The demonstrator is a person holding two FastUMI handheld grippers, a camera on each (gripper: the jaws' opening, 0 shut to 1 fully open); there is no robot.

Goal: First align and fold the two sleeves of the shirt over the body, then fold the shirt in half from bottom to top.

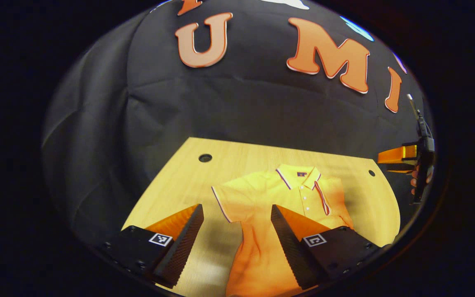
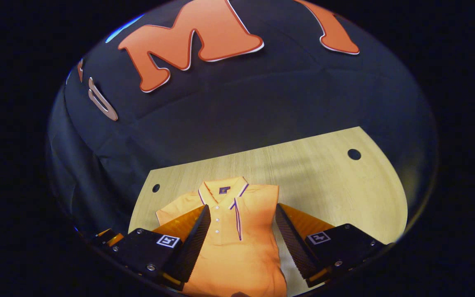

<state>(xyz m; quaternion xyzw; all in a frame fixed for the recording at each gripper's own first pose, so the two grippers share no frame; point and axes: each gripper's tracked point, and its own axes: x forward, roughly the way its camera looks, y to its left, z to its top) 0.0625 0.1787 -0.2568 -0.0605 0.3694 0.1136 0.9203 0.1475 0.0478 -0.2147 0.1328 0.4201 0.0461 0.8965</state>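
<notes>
Wooden table (image 1: 171,181) under orange shirt (image 1: 262,247)

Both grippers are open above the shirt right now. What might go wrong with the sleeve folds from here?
1. One sleeve lies spread flat; the other side looks already tucked, so the folds may end uneven.
2. The left gripper hovers wide open; a shallow pinch may slip off the cloth.
3. Dragging could slide the shirt on the smooth table.

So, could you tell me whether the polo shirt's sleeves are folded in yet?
Partly: on the polo shirt, one side edge runs straight, sleeve tucked; the other sleeve lies spread.
</notes>
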